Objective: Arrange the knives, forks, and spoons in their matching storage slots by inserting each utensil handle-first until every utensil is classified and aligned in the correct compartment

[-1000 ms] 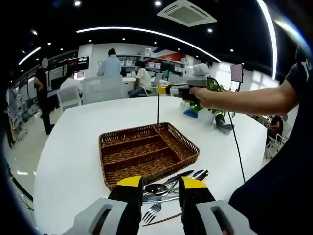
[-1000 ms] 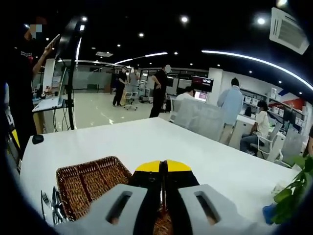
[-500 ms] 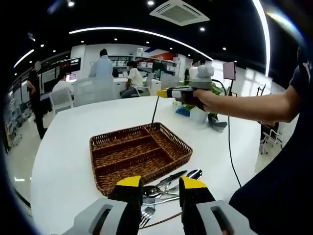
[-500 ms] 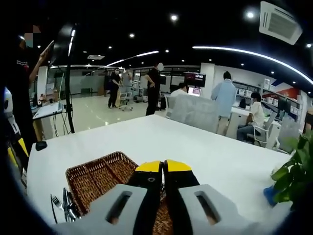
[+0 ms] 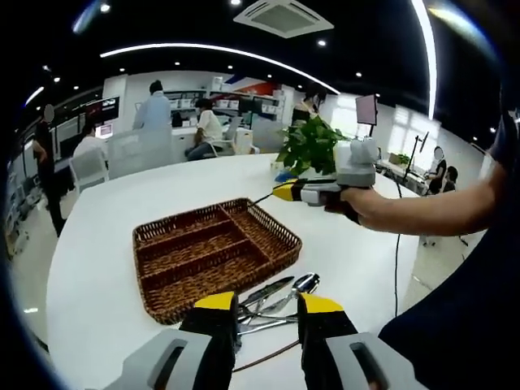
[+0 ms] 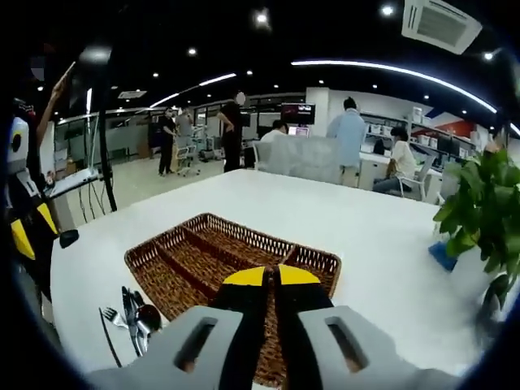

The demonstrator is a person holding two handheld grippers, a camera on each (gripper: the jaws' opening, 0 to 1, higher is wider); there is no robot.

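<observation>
Right claw (image 5: 280,193), earlier raised over the woven brown wicker tray (image 5: 213,256), now lower at its far-right corner, jaws together on a thin dark rod. Left claw (image 5: 266,303) apart, empty. Metal cutlery pile (image 5: 276,299) near tray on white table (image 5: 97,276); compartments empty, sorting not begun.

The left gripper view is looking from the desk (image 5: 97,292) edge, facing across the cutlery pile (image 5: 272,296) toward the wicker tray (image 5: 213,250), at close range. The right gripper view is looking down from above the tray's (image 6: 219,256) far side, facing the opposite way. Both views are sharing the tray, cutlery (image 6: 134,313) and desk (image 6: 382,268).
</observation>
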